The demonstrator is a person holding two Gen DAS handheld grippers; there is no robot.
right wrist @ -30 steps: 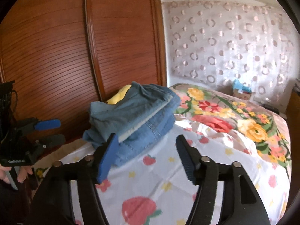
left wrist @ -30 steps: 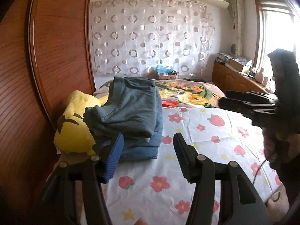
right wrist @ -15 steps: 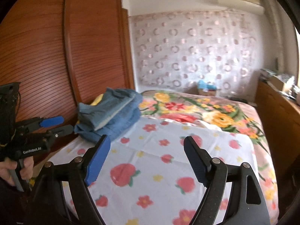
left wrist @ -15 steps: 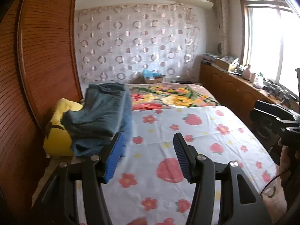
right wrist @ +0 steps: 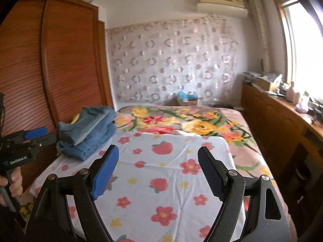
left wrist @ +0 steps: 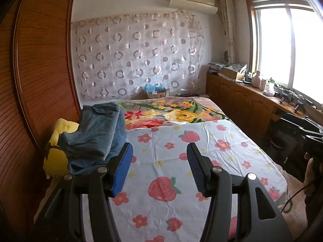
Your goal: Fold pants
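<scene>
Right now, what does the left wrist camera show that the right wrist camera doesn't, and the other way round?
Only the left wrist view shows the yellow plush toy clearly, under the folded jeans. Only the right wrist view shows the hand gripping the left gripper. Both share the jeans stack, strawberry sheet, air conditioner and open, empty jaws.

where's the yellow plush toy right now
In the left wrist view the yellow plush toy sits at the bed's left edge, against the wooden wardrobe, under the folded jeans.
</scene>
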